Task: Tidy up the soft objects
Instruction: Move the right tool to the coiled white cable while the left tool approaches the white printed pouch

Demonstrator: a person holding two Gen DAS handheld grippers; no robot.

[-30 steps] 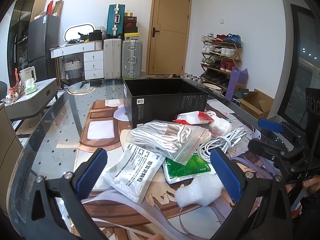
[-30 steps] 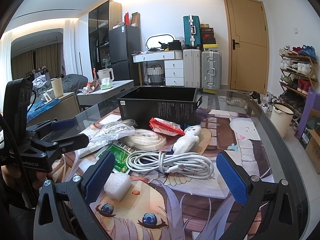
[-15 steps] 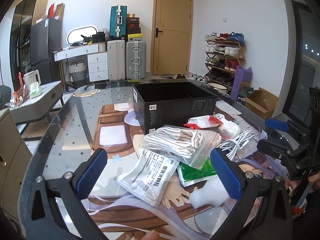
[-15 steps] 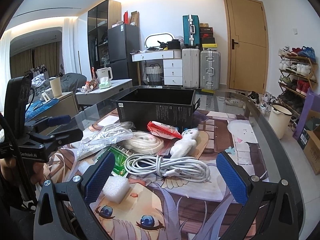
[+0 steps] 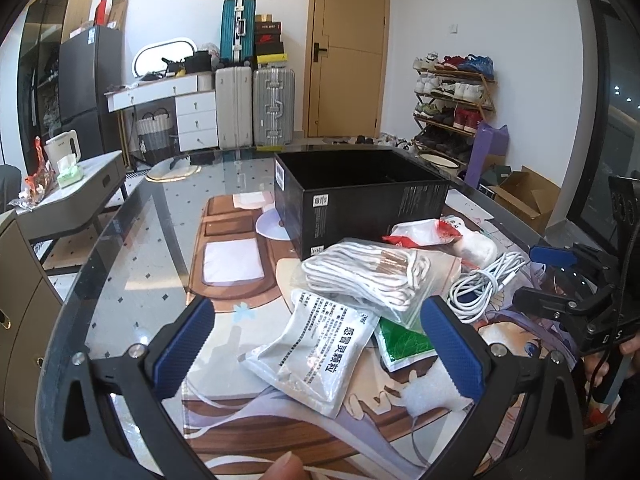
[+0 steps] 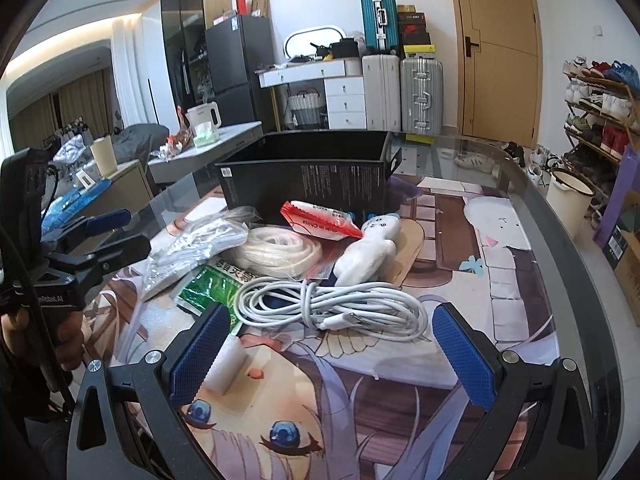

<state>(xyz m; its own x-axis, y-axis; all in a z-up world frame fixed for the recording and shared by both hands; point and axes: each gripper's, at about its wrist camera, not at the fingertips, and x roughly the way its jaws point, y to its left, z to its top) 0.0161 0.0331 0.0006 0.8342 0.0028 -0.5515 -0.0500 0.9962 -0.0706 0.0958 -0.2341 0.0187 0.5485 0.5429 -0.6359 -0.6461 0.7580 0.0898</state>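
Left wrist view had the left gripper (image 5: 318,344) nearest, its jaws spread wide and holding nothing, hovering above the glass surface (image 5: 132,280). Between its blue pads (image 5: 182,350) lay a white sachet (image 5: 316,350) with printed black text, its long axis running from near right to far left. A lump of white foam (image 5: 434,394) sat just beside the right pad, and a green packet (image 5: 402,340) peeked out under the sachet's far edge. Beyond these, a clear zip bag of white cord (image 5: 372,278) rested partly on the sachet, its length lying across the view. Farther still stood the open black box (image 5: 360,196), empty as far as could be seen (its floor was hidden).

Right wrist view showed the right gripper (image 6: 334,350), jaws likewise wide apart and empty. A coiled white cable (image 6: 332,306) lay just past the pads, long axis left to right. Behind it a white plush toy (image 6: 370,246) pointed its head away toward the box, touching a red-and-white snack packet (image 6: 320,220) that leaned against the box wall. A loose coil of pale tubing (image 6: 278,250) lay to the left of the toy.
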